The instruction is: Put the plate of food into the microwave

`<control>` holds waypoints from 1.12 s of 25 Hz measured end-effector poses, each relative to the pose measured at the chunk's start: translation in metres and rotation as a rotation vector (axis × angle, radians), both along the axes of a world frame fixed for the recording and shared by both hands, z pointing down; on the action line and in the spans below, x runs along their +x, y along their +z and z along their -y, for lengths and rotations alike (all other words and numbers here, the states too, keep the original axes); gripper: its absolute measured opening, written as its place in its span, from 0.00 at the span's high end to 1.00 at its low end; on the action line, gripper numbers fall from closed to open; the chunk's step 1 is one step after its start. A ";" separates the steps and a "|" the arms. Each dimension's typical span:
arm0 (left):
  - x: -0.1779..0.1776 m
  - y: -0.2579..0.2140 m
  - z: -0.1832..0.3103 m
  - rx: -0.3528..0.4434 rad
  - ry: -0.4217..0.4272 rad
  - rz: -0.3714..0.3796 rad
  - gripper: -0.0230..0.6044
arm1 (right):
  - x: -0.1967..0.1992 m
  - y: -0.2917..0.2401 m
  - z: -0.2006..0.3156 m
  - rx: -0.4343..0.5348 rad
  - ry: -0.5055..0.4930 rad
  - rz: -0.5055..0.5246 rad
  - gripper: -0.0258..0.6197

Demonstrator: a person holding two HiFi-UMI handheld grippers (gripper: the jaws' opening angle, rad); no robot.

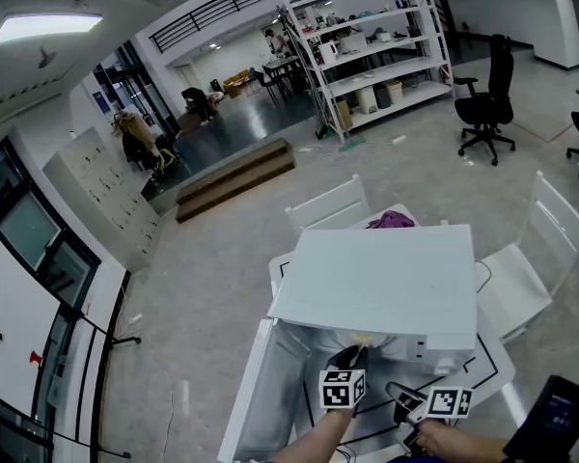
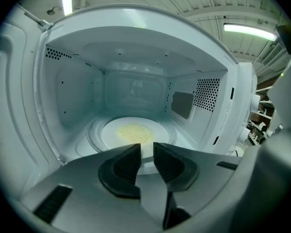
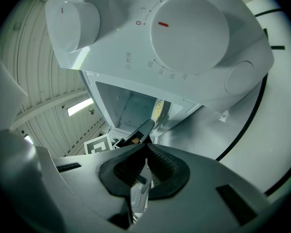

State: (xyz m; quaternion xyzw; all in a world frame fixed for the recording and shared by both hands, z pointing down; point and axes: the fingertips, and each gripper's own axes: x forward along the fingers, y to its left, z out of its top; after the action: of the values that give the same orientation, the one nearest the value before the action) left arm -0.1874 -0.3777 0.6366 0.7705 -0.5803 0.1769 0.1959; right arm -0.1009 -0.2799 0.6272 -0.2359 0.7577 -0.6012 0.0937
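Microwave sits on white table, door swung open at its left side. Plate is inside the microwave, flat on the glass turntable at the middle of the cavity floor, w/ a patch of yellow food on it.

L gripper reaches into the microwave's opening, angled down toward the plate's near rim. Its jaws are narrowly apart w/ a thin gap btwn the pads, and the rim's white shows through that gap just past the tips. Pads don't look to press on it, so nothing is clamped.

R gripper hangs outside, in front of the microwave's control panel at its right end, approx level. Its jaw tips meet, closed on nothing. In its view the small knob and big timer dial fill the top, the dial's red pointer near the 0 mark. The open cavity shows beside the panel, w/ the plate's edge just visible inside.

Perforated vent is on the microwave's inner right wall. There are two white chairs, one behind the microwave and one off its right side. Purple item lies just behind the microwave's top; can't tell what it is.
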 end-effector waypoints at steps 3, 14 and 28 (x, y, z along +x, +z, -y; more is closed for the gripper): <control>0.000 -0.001 0.003 -0.004 0.002 -0.002 0.82 | 0.000 0.000 0.000 0.007 0.002 -0.003 0.94; -0.004 0.002 0.024 -0.019 -0.012 -0.023 0.82 | 0.004 0.001 0.004 0.013 0.026 -0.010 0.94; -0.005 0.001 0.034 -0.015 -0.014 -0.036 0.82 | 0.011 -0.003 0.005 0.027 0.053 -0.028 0.94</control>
State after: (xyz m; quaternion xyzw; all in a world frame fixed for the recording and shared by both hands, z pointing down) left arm -0.1923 -0.4116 0.6372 0.7680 -0.5807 0.1660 0.2133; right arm -0.0903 -0.2847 0.6240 -0.2629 0.7604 -0.5850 0.1023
